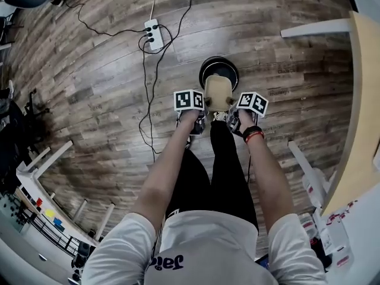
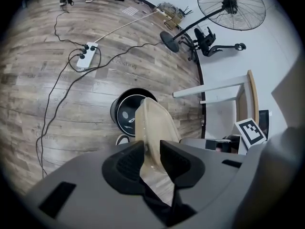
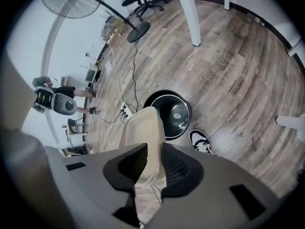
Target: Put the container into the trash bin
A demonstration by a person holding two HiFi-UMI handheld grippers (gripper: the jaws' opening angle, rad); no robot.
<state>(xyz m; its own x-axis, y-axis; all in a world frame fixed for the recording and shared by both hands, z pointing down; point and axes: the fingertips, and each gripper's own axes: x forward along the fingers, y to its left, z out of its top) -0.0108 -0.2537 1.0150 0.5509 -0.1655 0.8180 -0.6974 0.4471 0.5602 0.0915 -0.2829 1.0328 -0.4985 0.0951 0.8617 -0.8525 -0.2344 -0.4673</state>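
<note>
A beige see-through plastic container (image 1: pixel 217 93) hangs between both grippers, just above and in front of a round black trash bin (image 1: pixel 219 70) on the wooden floor. My left gripper (image 1: pixel 198 110) is shut on the container's left rim and my right gripper (image 1: pixel 235 110) is shut on its right rim. In the left gripper view the container (image 2: pixel 153 120) runs up from between the pads of the left gripper (image 2: pixel 152 156), partly covering the bin (image 2: pixel 127 109). The right gripper view shows the container (image 3: pixel 143 128) clamped in the right gripper (image 3: pixel 153 162), with the bin's open mouth (image 3: pixel 170 109) beyond it.
A white power strip (image 1: pixel 152 33) with black cables lies on the floor behind the bin. A wooden table edge (image 1: pixel 363 94) and white legs stand at the right. A standing fan (image 2: pixel 232 6) and an office chair sit farther off. My shoe (image 3: pixel 202 142) is beside the bin.
</note>
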